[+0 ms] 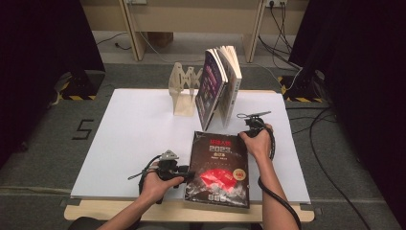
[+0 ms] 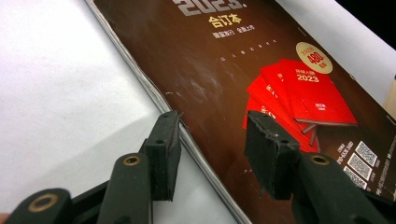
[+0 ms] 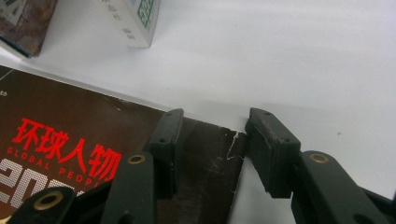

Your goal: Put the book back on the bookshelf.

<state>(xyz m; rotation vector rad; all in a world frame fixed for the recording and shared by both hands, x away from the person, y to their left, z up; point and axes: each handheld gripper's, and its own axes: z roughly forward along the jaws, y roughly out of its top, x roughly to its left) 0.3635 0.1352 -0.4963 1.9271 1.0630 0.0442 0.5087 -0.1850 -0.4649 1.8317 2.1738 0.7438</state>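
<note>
Underneath, a white tabletop (image 1: pixel 134 139) apparently tops grey carpet (image 1: pixel 43 158).

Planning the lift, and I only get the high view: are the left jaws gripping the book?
Observer: No. The left gripper is open; its jaws straddle the long edge of the book, one of them over the white sheet.
Operator: And the right?
Observer: The right gripper is open too, with the book's far corner between its jaws.
Operator: Is that corner sound?
Observer: It is creased, with white scuffs along its edge.
</note>
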